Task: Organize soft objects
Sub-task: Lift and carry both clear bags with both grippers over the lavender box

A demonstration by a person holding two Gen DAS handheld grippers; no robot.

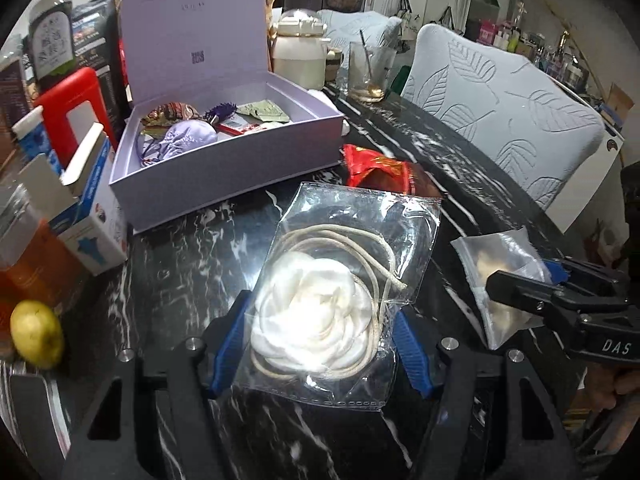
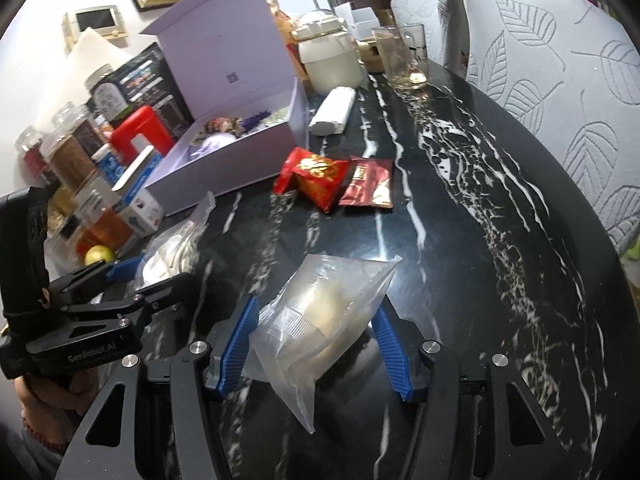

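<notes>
My left gripper (image 1: 322,326) has its blue fingers on both sides of a clear bag holding a white fabric flower and cord (image 1: 320,312) on the black marble table (image 1: 188,272); it seems shut on it. My right gripper (image 2: 316,330) likewise flanks a frosted plastic bag with a pale soft item (image 2: 320,320), which also shows in the left wrist view (image 1: 504,280). An open lilac box (image 1: 224,160) behind holds a lilac pouch (image 1: 188,138) and other small soft items. A red packet (image 2: 316,176) and a dark red sachet (image 2: 370,186) lie in front of the box.
Jars, cartons and a red container (image 1: 72,108) crowd the table's left side, with a yellow fruit (image 1: 36,334) near the edge. A cream jar (image 2: 330,56) and glasses (image 2: 408,60) stand at the back. Leaf-patterned chairs (image 2: 560,80) line the right side.
</notes>
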